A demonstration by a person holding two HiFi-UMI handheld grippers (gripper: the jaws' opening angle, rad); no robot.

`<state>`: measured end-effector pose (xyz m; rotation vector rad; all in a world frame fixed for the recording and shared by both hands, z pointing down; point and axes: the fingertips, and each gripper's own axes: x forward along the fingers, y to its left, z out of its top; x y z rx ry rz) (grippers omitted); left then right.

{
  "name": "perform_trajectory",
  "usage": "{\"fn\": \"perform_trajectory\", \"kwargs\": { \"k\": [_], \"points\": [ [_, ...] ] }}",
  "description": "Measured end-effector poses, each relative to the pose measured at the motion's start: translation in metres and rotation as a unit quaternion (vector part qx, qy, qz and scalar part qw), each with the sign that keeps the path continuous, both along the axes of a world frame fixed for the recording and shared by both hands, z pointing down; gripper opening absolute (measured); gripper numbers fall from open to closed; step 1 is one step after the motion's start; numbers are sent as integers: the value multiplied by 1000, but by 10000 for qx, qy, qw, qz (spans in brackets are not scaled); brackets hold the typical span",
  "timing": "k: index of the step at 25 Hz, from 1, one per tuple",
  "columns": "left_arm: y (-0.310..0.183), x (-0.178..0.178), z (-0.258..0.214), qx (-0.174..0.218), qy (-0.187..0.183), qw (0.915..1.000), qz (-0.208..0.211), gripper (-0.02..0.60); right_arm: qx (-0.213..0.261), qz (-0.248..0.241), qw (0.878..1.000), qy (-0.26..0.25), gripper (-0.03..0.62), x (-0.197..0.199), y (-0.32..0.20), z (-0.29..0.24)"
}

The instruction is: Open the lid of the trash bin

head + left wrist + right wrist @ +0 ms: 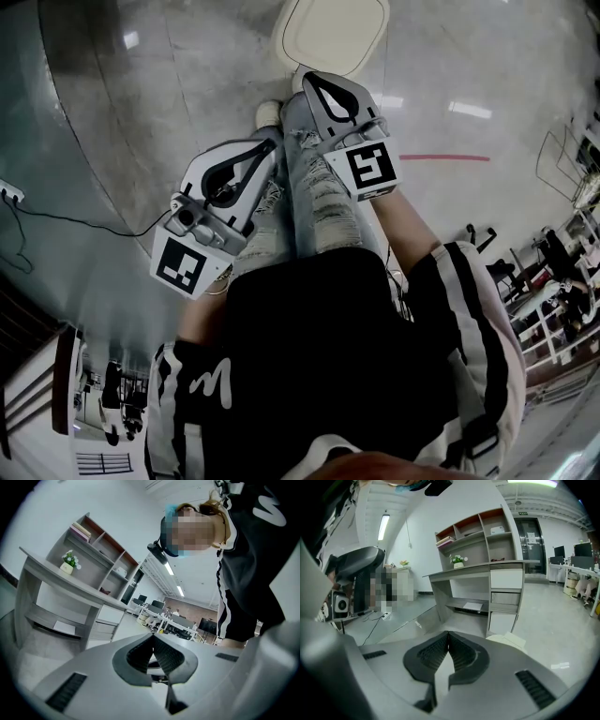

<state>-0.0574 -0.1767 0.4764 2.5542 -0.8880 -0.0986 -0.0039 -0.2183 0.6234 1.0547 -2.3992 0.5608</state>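
The left gripper (271, 143) and right gripper (308, 79) hang by the person's knees, fingers pressed together on nothing. The right one is nearer the shut trash bin (333, 36) at twelve o'clock, so it should part its fingers and hook the front rim upward. Beyond lies the glossy grey floor (469, 75), and farther off a shelved desk (487, 573).

Both grippers are held out low, just beside each other. The left gripper (274, 143) sits around 8 o'clock in the head view with its tips aimed toward 1 o'clock. The right gripper (306, 79) is up near 12, aimed toward 11, and both have their jaws pressed together at the tips with nothing between them.
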Motion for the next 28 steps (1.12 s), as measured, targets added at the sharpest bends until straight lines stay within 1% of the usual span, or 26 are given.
{"fn": "perform_trajectory", "kwargs": {
  "k": [5, 16, 22, 28],
  "points": [
    [1, -1, 5, -23, -23, 10000, 34, 6, -50, -53, 9999, 126, 11, -1, 0, 14],
    [5, -3, 13, -133, 9, 9999, -61, 5, -218, -279, 9984, 451, 11, -2, 9, 53],
    [8, -6, 17, -189, 17, 9997, -120, 6, -327, -291, 9975, 559, 11, -3, 13, 71],
    [10, -5, 21, -240, 32, 9996, -149, 6, -491, -163, 9969, 596, 11, 1, 14, 88]
  ]
}}
